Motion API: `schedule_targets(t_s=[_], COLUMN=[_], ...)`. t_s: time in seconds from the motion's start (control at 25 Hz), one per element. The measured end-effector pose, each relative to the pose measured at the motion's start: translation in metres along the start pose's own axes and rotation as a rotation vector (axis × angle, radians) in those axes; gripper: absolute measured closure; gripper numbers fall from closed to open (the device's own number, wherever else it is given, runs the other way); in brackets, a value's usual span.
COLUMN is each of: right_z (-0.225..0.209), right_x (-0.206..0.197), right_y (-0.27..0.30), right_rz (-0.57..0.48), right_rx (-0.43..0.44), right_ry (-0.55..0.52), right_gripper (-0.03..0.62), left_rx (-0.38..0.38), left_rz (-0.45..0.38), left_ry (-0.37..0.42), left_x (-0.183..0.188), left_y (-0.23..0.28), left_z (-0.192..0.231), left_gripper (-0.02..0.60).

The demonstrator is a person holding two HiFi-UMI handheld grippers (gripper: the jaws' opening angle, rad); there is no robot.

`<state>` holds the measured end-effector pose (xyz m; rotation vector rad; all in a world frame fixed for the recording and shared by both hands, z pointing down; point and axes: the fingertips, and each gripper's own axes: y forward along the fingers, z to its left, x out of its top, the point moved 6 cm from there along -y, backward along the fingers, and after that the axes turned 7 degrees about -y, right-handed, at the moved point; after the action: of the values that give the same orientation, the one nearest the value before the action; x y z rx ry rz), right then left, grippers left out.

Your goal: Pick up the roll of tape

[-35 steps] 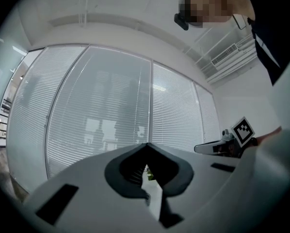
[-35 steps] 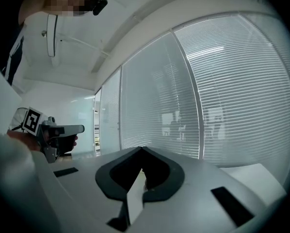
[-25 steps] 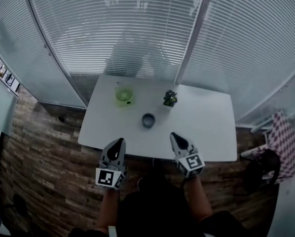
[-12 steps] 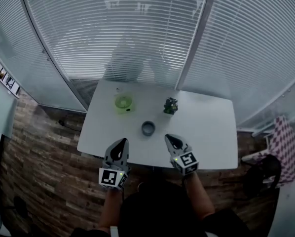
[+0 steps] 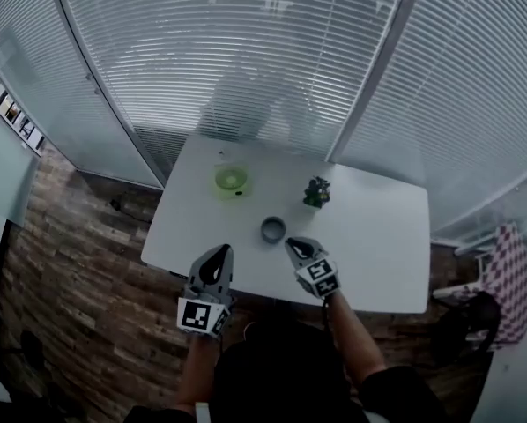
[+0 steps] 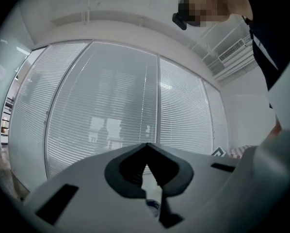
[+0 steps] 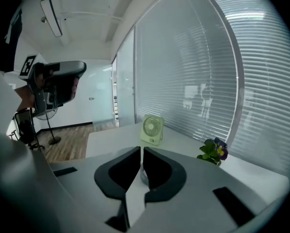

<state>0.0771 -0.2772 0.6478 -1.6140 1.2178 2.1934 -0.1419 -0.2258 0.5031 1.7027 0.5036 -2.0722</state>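
Head view: a white table (image 5: 369, 236) stands on a wood-plank floor (image 5: 70, 263) against glass walls hung with slatted blinds (image 5: 246, 51). The roll of tape (image 5: 273, 230) lies flat near the table's centre. A green fan (image 5: 231, 180) stands at its 10 o'clock and a small potted plant (image 5: 316, 192) at its 1 o'clock. The right gripper (image 5: 292, 243) sits just beside the roll at 5 o'clock. The left gripper (image 5: 219, 250) is at 7 o'clock, farther off.

Left gripper view: jaws clenched on nothing, blinds (image 6: 111, 96) beyond.

Right gripper view: jaws clenched, nothing grasped. The fan (image 7: 152, 129) shows at 12 o'clock of the tips and the plant (image 7: 214, 151) at 3 o'clock.
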Motion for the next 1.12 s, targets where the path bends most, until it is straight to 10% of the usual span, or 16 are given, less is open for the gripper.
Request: schedule_targets(t_s=[0.28,1.12], right_z=[0.001,-0.001], right_x=[-0.016,-0.055], right_y=[0.025,0.083], right_rz=[0.075,0.266], right_rx=[0.091,0.183], right_ry=[-0.02,-0.06], right_gripper=[0.457,0.338], left_rx=[0.027,0.065], left_rz=[0.008,0.015], left_ry=[-0.001,-0.01], left_x=[-0.003,-0.004], left_y=[-0.003,-0.005], left_z=[0.008,0.017], left_gripper=[0.577,0.577])
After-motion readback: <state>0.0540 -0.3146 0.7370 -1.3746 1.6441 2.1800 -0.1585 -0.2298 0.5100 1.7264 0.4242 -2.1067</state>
